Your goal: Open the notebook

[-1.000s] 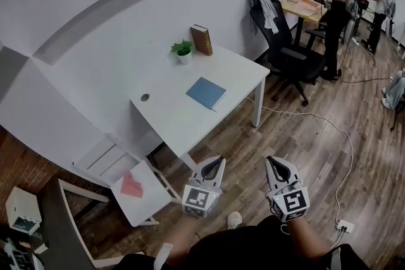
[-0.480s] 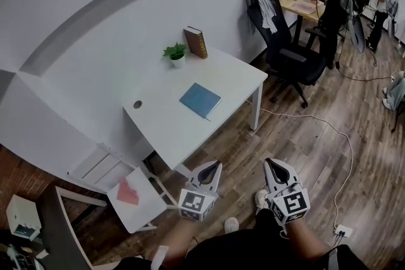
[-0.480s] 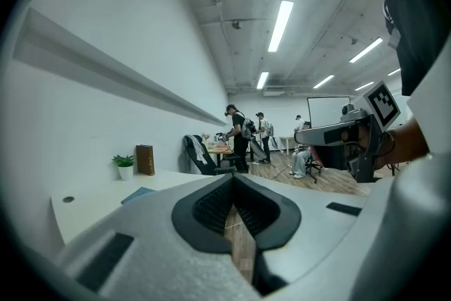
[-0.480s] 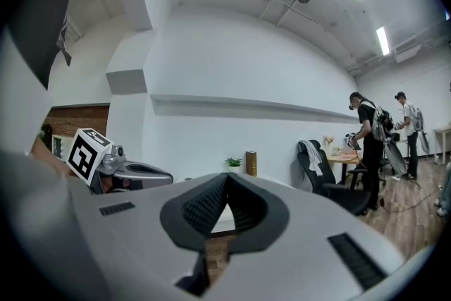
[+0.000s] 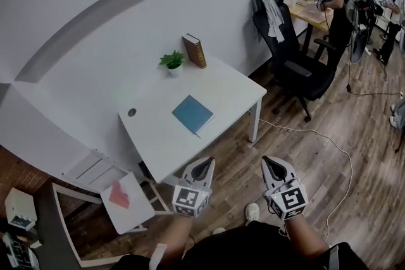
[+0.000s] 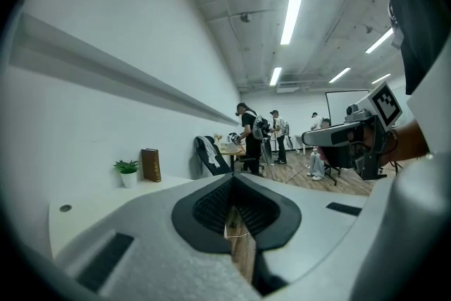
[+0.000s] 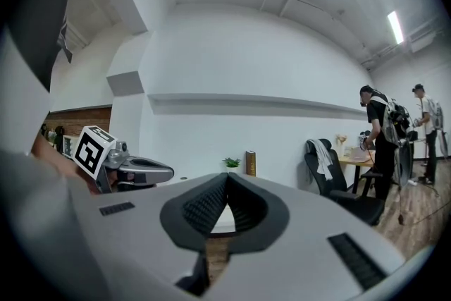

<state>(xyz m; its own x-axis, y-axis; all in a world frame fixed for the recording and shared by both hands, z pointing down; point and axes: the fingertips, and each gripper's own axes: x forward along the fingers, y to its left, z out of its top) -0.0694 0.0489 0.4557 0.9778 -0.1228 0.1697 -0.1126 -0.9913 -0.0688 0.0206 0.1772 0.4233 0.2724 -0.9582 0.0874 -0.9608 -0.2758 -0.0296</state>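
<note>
The bench (image 5: 228,88) has been brought nearer in the head view over the last second. The notebook (image 5: 192,114) now sits lower in that view and closer to both grippers, and the bench's near edge lies just ahead of the left gripper (image 5: 202,167). An approach on foot is judged to be under way, not yet a reach.

The notebook is seen closed, blue cover up, lying flat near the middle of the bench. It is apart from the plant (image 5: 172,62) and the brown book (image 5: 195,50), which stand at the wall.

The fingers (image 6: 211,206) of the left gripper are pressed together with nothing between them. Those of the right gripper (image 5: 271,167) are likewise closed and empty. Both grippers are held side by side, pointed towards the bench.

The cover is not yet lifted. For that, the fingers would probably have to be parted, or an edge hooked, once the notebook is within reach. At present it is well apart from them.
</note>
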